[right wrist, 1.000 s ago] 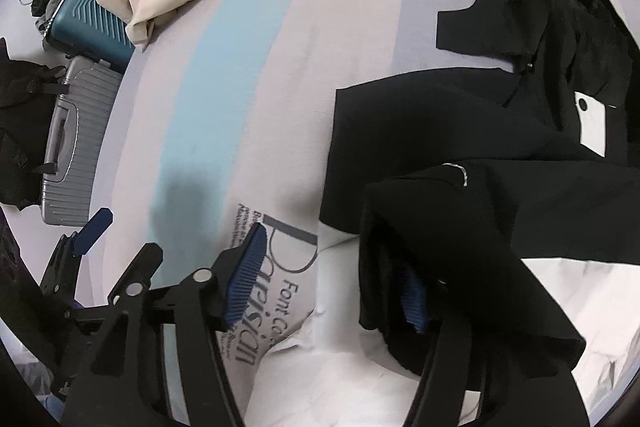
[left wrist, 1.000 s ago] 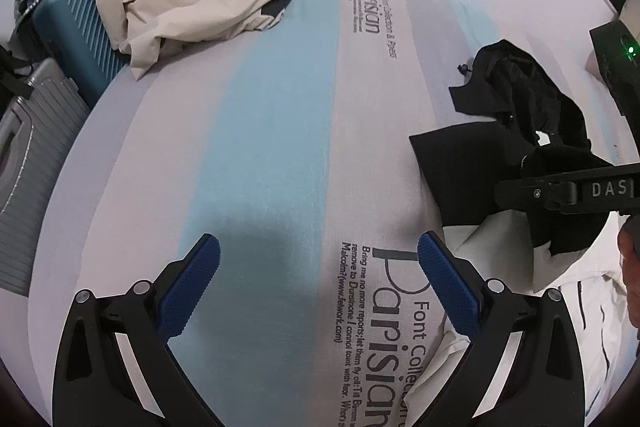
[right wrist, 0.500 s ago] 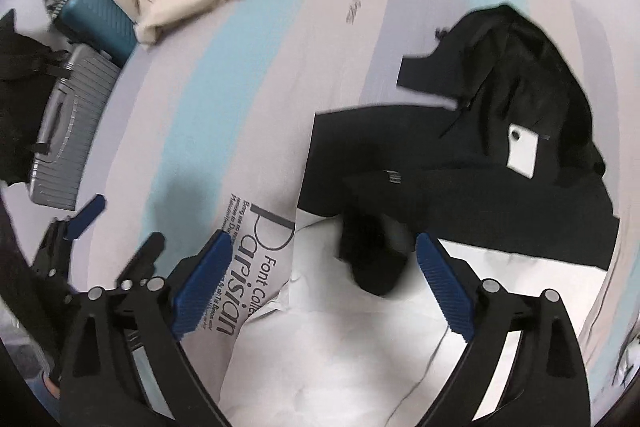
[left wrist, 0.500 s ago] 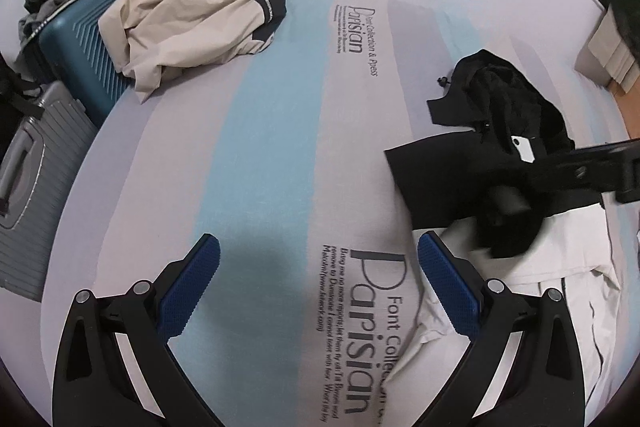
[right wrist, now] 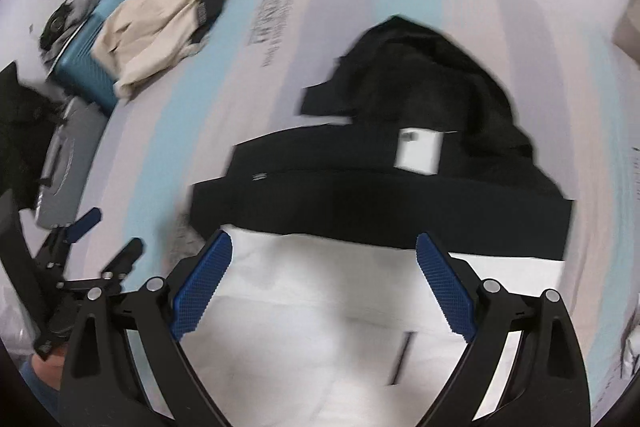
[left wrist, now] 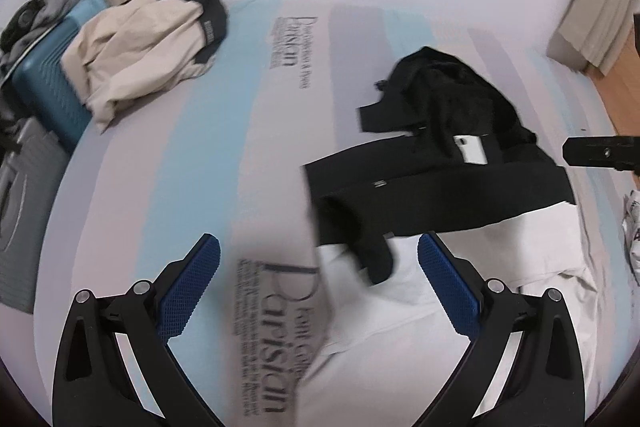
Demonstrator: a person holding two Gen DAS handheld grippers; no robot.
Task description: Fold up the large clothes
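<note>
Garment: black-and-white jacket [right wrist: 360, 187] of soft cloth lies spread on my striped, printed bed sheet [left wrist: 160, 167], black upper part far from me, white lower part near me.
Sleeve: black sleeve [left wrist: 360, 239] lies folded inward over the body, its cuff resting on the white panel.
Left tool: my left gripper [left wrist: 318, 281] is released, blue pads spread wide, nothing between them; it hangs above the jacket's left edge, sheet lettering and sleeve cuff below.
Right tool: my right gripper [right wrist: 323, 285] is released; its jaws have just been opening, and no cloth sits between the pads. It hangs over the white panel, apart from the fabric.
Key relation: jacket's long axis runs from me toward the hood [right wrist: 420, 75]; the body lies ahead of and below both tools. Right gripper sits centred over the garment; left gripper is nearer the left edge.
Next step, judged: right-side sleeve or the white hem needs grasping and folding toward the black part; right gripper is better placed.
Bystanders: beige-and-black jacket [left wrist: 148, 47] heaped on a teal suitcase [left wrist: 48, 95], well apart.
Risk, judged: loose cuff may slide off during the next fold.
</note>
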